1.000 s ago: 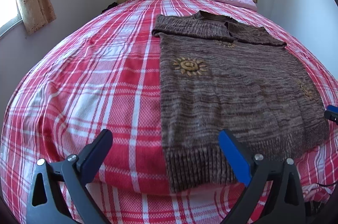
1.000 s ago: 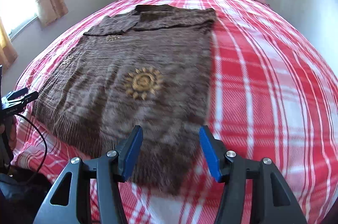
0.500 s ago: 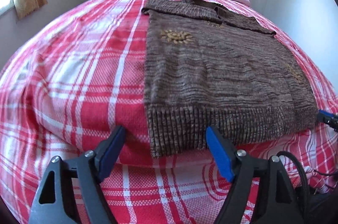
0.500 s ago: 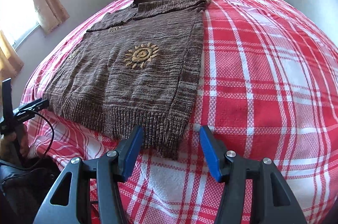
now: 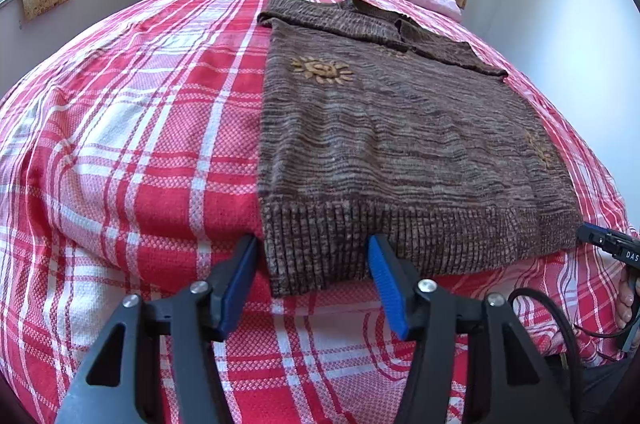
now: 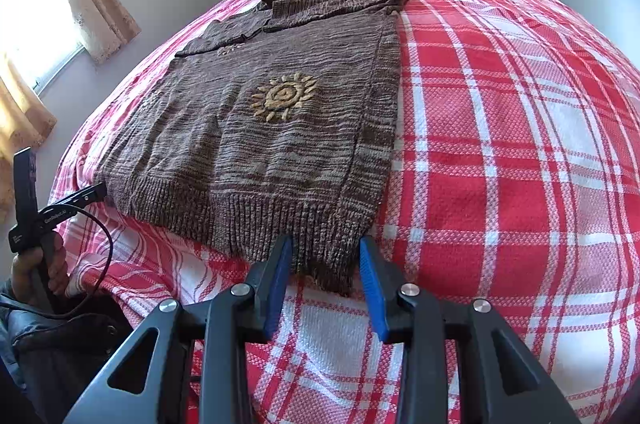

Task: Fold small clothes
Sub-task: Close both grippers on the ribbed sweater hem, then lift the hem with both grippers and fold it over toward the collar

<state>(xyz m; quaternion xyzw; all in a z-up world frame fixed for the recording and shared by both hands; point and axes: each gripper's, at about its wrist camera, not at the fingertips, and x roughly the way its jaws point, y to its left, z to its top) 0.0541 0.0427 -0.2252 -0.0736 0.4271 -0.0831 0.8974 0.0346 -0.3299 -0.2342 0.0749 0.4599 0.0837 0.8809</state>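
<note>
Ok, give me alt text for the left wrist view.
The left hand-held gripper, jaws closing, straddles the near left hem corner of a brown knit sweater lying flat on a red plaid bedspread. The right hand-held gripper shows at the far hem corner.

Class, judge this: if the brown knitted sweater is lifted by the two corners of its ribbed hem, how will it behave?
The sweater lies limp on the plaid bedspread, so it would probably sag between the left gripper and right gripper, both closing. The thick knit suggests some weight. Its ribbed hem likely stretches.
</note>
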